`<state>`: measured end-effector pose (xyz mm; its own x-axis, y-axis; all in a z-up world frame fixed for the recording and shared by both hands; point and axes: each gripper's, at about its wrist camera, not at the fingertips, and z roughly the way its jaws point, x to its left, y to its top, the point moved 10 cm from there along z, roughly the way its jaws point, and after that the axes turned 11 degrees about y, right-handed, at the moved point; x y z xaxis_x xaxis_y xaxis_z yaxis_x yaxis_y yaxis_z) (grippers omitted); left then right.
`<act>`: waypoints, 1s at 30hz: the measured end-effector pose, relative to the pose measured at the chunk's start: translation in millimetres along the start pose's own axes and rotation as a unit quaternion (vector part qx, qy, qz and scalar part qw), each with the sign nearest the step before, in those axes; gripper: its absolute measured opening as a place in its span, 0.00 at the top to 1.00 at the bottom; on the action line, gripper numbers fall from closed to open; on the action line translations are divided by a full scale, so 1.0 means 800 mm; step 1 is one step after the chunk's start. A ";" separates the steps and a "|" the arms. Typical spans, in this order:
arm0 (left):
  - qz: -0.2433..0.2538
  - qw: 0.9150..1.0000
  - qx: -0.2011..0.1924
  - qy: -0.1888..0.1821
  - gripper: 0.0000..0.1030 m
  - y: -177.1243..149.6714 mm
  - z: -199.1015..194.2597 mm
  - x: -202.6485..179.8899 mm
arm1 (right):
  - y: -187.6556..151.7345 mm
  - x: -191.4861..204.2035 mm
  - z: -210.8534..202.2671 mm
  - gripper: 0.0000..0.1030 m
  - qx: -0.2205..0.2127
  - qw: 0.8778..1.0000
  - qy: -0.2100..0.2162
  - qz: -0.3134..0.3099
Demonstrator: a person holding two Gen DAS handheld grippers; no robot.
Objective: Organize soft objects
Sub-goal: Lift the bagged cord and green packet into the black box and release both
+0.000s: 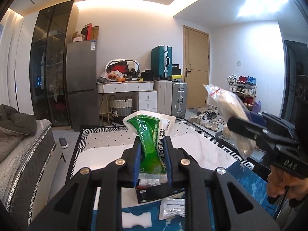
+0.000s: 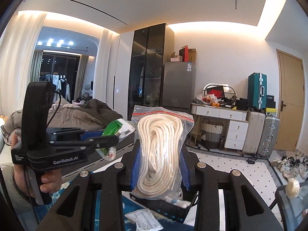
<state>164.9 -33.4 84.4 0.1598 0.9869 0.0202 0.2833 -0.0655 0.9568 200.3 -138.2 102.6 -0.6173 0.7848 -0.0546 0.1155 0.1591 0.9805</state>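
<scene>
Your left gripper [image 1: 151, 152] is clamped on the crinkly green-and-white plastic pouch [image 1: 149, 134], your right gripper [image 2: 160, 163] on the clear zip bag of coiled white rope [image 2: 161, 148], both held up above the open black box [image 1: 154, 191]. Both look light, soft and slippery; pinch mid-body, where the contents bunch

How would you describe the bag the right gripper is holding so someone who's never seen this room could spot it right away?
Start at the blue-patterned table in the foreground, where two black handheld grippers are raised side by side. The right gripper is shut on the rope bag, a clear zip bag with a red seal strip holding coiled white rope. The left gripper holds the green pouch, a printed green-and-white packet instead.
</scene>
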 end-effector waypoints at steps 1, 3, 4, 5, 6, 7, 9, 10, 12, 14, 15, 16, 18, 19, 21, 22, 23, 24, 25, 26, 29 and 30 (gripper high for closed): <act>-0.001 1.000 0.003 0.004 0.81 0.000 0.003 0.004 | 0.006 -0.004 0.005 0.66 -0.002 1.000 -0.001 -0.001; -0.002 1.000 0.017 0.007 0.81 -0.004 0.012 0.009 | 0.009 -0.011 0.017 0.66 0.004 1.000 0.005 0.009; -0.003 1.000 0.022 0.009 0.81 -0.006 0.016 0.013 | 0.009 -0.014 0.023 0.66 0.009 1.000 0.005 0.012; -0.002 1.000 0.028 0.011 0.81 -0.010 0.021 0.016 | 0.008 -0.016 0.027 0.66 0.013 1.000 0.003 0.011; -0.002 0.999 0.034 0.014 0.81 -0.013 0.023 0.018 | 0.004 -0.019 0.033 0.66 0.022 1.000 0.000 0.007; 0.000 0.999 0.043 0.016 0.81 -0.016 0.029 0.020 | -0.002 -0.022 0.040 0.66 0.035 0.999 -0.003 0.008; -0.004 0.998 0.067 0.014 0.81 -0.023 0.042 0.021 | -0.009 -0.032 0.053 0.66 0.055 0.998 -0.003 0.024; -0.005 0.997 0.076 0.008 0.81 -0.024 0.048 0.019 | -0.011 -0.037 0.061 0.66 0.065 0.997 0.000 0.033; -0.006 0.994 0.106 0.002 0.81 -0.030 0.067 0.015 | -0.016 -0.045 0.078 0.66 0.089 0.995 0.002 0.043; -0.003 0.991 0.131 0.002 0.81 -0.037 0.084 0.011 | -0.025 -0.055 0.097 0.66 0.117 0.992 0.000 0.053; -0.002 0.990 0.144 0.001 0.81 -0.042 0.091 0.008 | -0.031 -0.059 0.106 0.66 0.130 0.990 0.002 0.060; 0.000 0.988 0.152 0.000 0.81 -0.047 0.095 0.004 | -0.038 -0.063 0.113 0.66 0.141 0.988 0.004 0.067; 0.005 0.986 0.169 0.001 0.81 -0.057 0.107 0.000 | -0.051 -0.070 0.124 0.66 0.160 0.984 0.005 0.074; 0.006 0.984 0.177 0.003 0.81 -0.063 0.113 -0.003 | -0.056 -0.075 0.129 0.66 0.166 0.983 0.003 0.076; 0.005 0.982 0.190 0.001 0.81 -0.073 0.123 -0.009 | -0.069 -0.082 0.140 0.66 0.180 0.980 0.008 0.085; 0.004 0.980 0.200 -0.004 0.81 -0.080 0.132 -0.011 | -0.077 -0.087 0.146 0.66 0.187 0.978 0.007 0.089; 0.004 0.979 0.206 -0.005 0.81 -0.084 0.136 -0.013 | -0.085 -0.092 0.151 0.66 0.192 0.977 0.006 0.096; 0.006 0.977 0.211 -0.005 0.81 -0.088 0.141 -0.016 | -0.092 -0.096 0.156 0.66 0.194 0.976 0.006 0.101; 0.009 0.977 0.214 -0.006 0.81 -0.091 0.146 -0.019 | -0.100 -0.100 0.160 0.66 0.199 0.974 0.006 0.106; 0.009 0.976 0.218 -0.007 0.81 -0.093 0.151 -0.023 | -0.108 -0.106 0.167 0.66 0.206 0.972 0.004 0.110; 0.003 0.973 0.229 -0.011 0.81 -0.102 0.162 -0.029 | -0.129 -0.114 0.176 0.66 0.214 0.970 0.002 0.114; 0.003 0.973 0.232 -0.011 0.81 -0.104 0.164 -0.030 | -0.135 -0.117 0.182 0.66 0.218 0.969 0.002 0.117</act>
<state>261.6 -71.3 -34.2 0.1817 0.9833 0.0136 0.6776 -0.1352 0.7229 359.2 -141.5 -26.1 -0.5374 0.8276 0.1619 0.5703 0.2152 0.7928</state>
